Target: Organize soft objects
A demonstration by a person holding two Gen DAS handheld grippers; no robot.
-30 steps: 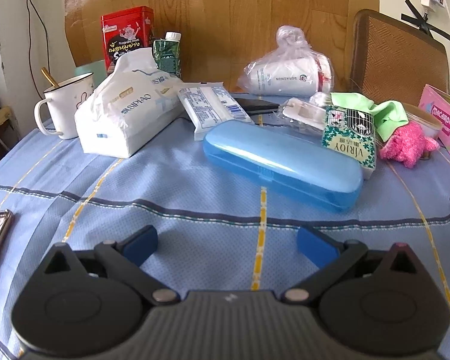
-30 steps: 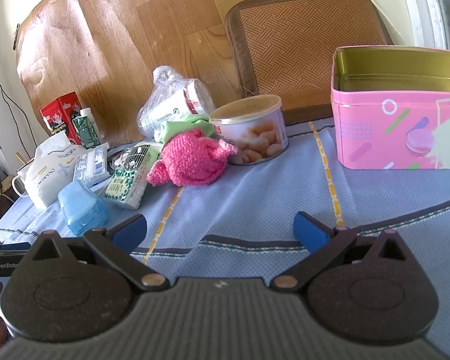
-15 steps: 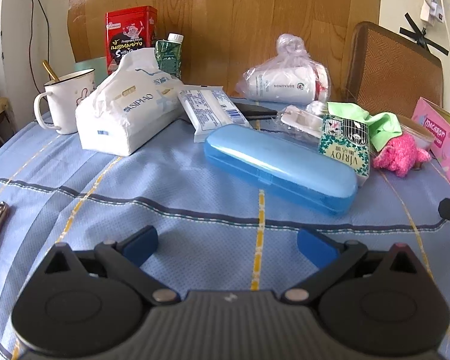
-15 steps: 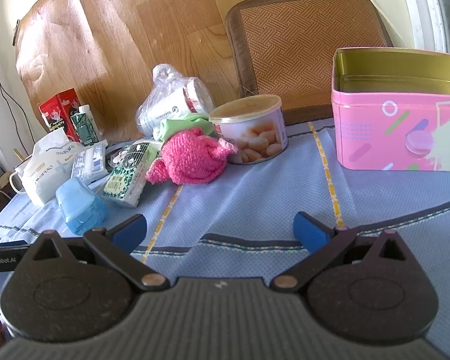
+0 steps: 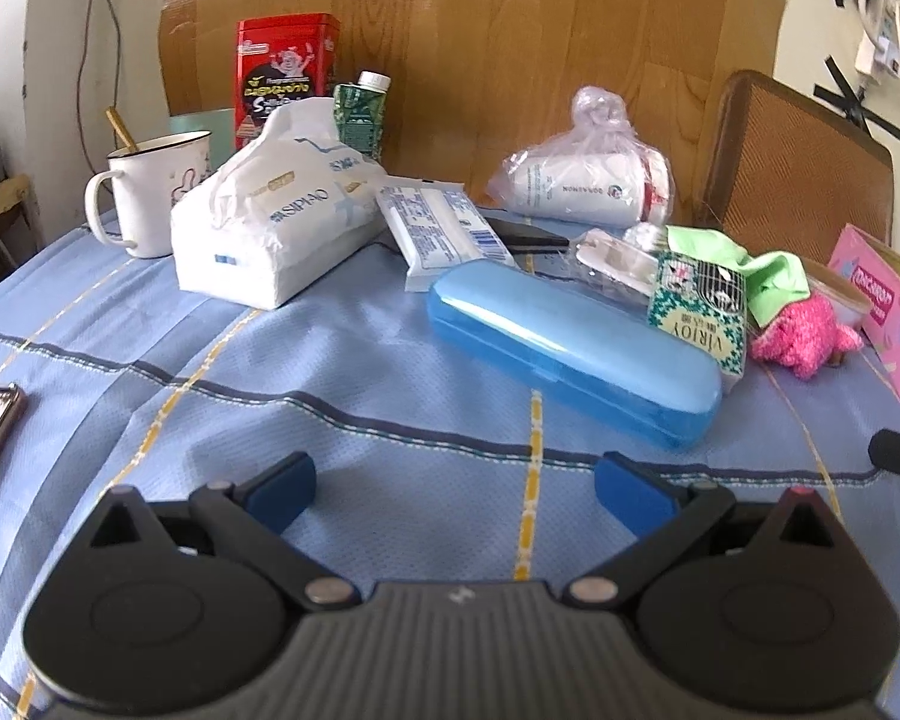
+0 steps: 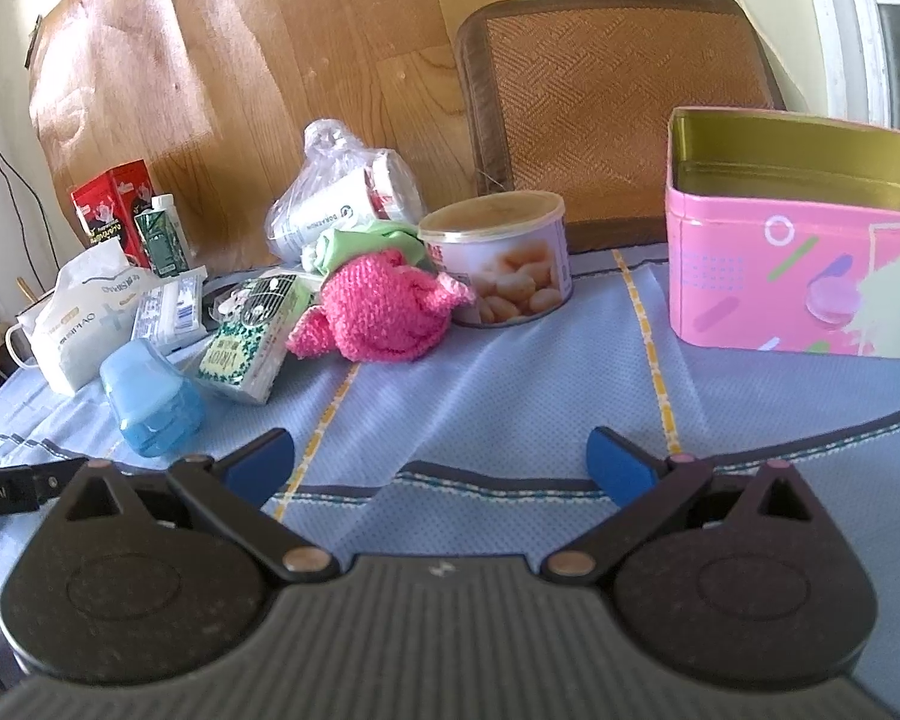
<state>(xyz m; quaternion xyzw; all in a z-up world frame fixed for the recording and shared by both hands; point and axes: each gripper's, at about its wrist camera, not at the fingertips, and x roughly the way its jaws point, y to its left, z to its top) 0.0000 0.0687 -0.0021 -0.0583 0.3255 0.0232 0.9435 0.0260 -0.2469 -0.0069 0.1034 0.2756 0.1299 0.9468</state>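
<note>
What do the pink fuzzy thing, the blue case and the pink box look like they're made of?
Pink fuzzy thing: knitted or chenille yarn, judging by its looped, nubbly, matte surface. Blue case: hard, smooth plastic with a slight translucent sheen and a moulded seam. Pink box: probably printed tin, since the open inside shines gold like metal.

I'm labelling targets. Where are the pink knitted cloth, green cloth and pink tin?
pink knitted cloth (image 6: 384, 315), right wrist view, its middle.
green cloth (image 5: 774, 276), left wrist view, right fold.
pink tin (image 6: 768, 294), right wrist view, front wall.
</note>
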